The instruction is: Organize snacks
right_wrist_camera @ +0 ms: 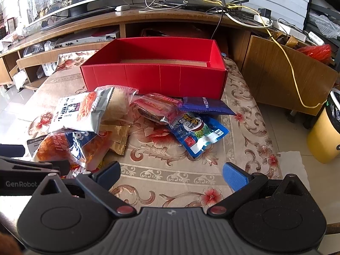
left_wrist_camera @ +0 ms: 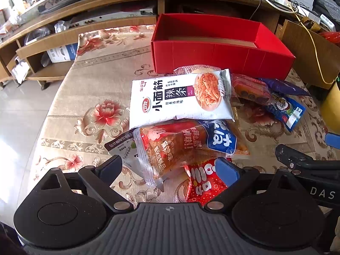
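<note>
— What is lying on the floral, satin-like cloth of the surface (right_wrist_camera: 180,170)?

— Crinkly foil snack packets are heaping before an open red cardboard box (right_wrist_camera: 153,76): a white glossy noodle-strip packet (left_wrist_camera: 180,97) is resting atop a clear orange packet (left_wrist_camera: 184,146).

— And the claws?

— The left claw (left_wrist_camera: 167,170) is gaping wide around the orange packet's near end, pads apart from it; the right claw (right_wrist_camera: 171,174) is hanging wide over bare cloth.

Snack packets (right_wrist_camera: 136,119) lie heaped just before an open red box (right_wrist_camera: 153,78), the right gripper (right_wrist_camera: 171,175) spread wide nearer.
</note>
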Tool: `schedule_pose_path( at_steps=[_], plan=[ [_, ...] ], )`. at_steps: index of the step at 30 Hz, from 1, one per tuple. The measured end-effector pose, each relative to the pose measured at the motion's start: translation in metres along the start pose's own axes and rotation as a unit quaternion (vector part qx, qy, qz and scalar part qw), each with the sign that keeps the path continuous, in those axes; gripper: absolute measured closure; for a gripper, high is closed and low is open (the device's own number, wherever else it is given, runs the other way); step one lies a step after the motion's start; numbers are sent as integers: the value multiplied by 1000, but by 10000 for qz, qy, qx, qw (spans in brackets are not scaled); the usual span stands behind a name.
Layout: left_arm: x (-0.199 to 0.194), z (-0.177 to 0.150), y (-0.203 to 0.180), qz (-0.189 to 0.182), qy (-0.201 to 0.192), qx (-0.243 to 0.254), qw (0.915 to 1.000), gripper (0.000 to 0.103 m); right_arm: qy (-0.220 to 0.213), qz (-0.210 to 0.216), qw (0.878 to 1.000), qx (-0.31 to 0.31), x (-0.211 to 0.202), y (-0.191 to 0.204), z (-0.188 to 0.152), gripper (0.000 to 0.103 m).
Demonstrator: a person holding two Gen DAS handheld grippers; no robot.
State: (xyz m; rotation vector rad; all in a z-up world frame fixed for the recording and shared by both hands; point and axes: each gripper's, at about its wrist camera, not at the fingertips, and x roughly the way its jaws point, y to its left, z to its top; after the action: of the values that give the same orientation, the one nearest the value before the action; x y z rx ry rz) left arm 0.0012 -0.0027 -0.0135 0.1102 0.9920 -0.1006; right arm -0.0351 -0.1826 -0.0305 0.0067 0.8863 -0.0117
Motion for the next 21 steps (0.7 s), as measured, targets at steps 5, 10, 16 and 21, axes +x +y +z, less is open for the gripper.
schedule_pose_path(
  at_steps=[5,10,16,21],
  plan=[
    [0,-1,0,3,27,7,10000,7,37,-4,10000,-9,0,0,-1,8],
    [2,-1,0,-9,68,-7,10000,8,80,-6,10000,-12,2,0,-1,8],
    [2,-2,-1,-3,92,-8,10000,8,105,7,9999,-27,3,1,-1,8],
    [3,-2,0,-5,103,-14,9999,8,106,7,9999,-30,3,2,-1,8]
  ],
)
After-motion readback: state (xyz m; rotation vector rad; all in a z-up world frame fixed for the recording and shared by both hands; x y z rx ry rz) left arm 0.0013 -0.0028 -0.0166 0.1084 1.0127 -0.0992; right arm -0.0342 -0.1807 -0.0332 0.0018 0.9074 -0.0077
